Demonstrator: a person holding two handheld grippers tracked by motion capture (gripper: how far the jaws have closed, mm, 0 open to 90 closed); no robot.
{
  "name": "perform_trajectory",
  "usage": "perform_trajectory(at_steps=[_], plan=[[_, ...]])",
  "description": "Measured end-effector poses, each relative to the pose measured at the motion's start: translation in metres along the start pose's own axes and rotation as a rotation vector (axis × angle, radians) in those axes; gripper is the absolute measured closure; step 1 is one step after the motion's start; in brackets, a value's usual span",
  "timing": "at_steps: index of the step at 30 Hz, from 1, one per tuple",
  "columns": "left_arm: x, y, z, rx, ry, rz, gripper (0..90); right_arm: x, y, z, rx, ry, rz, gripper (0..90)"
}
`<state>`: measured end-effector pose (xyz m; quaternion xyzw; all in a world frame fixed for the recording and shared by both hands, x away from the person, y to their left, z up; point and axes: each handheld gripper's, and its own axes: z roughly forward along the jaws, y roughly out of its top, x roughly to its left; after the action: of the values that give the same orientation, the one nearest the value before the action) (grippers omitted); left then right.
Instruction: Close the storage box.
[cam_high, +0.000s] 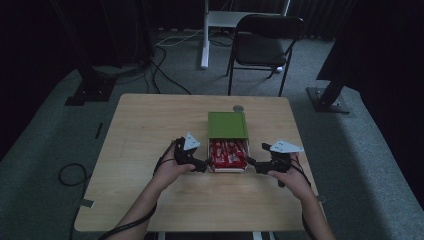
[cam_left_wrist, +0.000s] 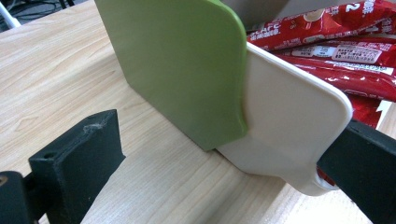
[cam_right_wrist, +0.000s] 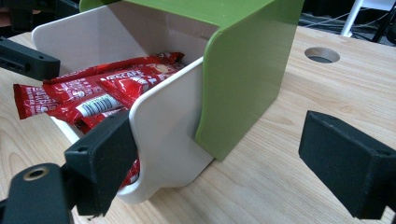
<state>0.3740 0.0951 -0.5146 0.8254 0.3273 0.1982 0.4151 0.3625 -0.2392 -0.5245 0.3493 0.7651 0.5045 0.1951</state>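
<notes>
Flanking the white drawer (cam_high: 229, 169) of red packets (cam_high: 228, 153), both claws gape open, left (cam_high: 204, 163), right (cam_high: 252, 165)

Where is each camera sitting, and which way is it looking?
High view: above the person's side, looking forward and down on the table; forearms, left gripper and right gripper show.
Left gripper view: rides the left gripper, facing the drawer's side wall; its black jaws show.
Right gripper view: rides the right gripper, facing the opposite wall.
All share the green sleeve and red packets.
</notes>
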Motion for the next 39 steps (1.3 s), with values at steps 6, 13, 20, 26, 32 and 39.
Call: perform_trajectory(at_steps=[6, 13, 20, 26, 32, 39], plan=[[0.002, 0.002, 0.002, -0.002, 0.006, -0.002, 2.5, -0.002, 0.001, 0.003, -0.005, -0.009, 0.012, 11.3], [0.006, 0.002, 0.006, -0.009, 0.009, -0.015, 2.5, -0.005, 0.003, 0.006, -0.003, -0.018, 0.023, 11.3], [0.009, 0.004, 0.009, -0.012, 0.014, -0.022, 2.5, -0.007, 0.006, 0.011, -0.005, -0.032, 0.014, 11.3], [0.012, 0.006, 0.013, -0.011, 0.014, -0.025, 2.5, -0.009, 0.007, 0.016, -0.009, -0.047, 0.016, 11.3], [0.014, 0.007, 0.015, -0.02, 0.028, -0.032, 2.4, -0.01, 0.009, 0.019, -0.015, -0.067, 0.015, 11.3], [0.017, 0.008, 0.017, -0.023, 0.034, -0.035, 2.5, -0.012, 0.011, 0.022, -0.017, -0.077, 0.022, 11.3]])
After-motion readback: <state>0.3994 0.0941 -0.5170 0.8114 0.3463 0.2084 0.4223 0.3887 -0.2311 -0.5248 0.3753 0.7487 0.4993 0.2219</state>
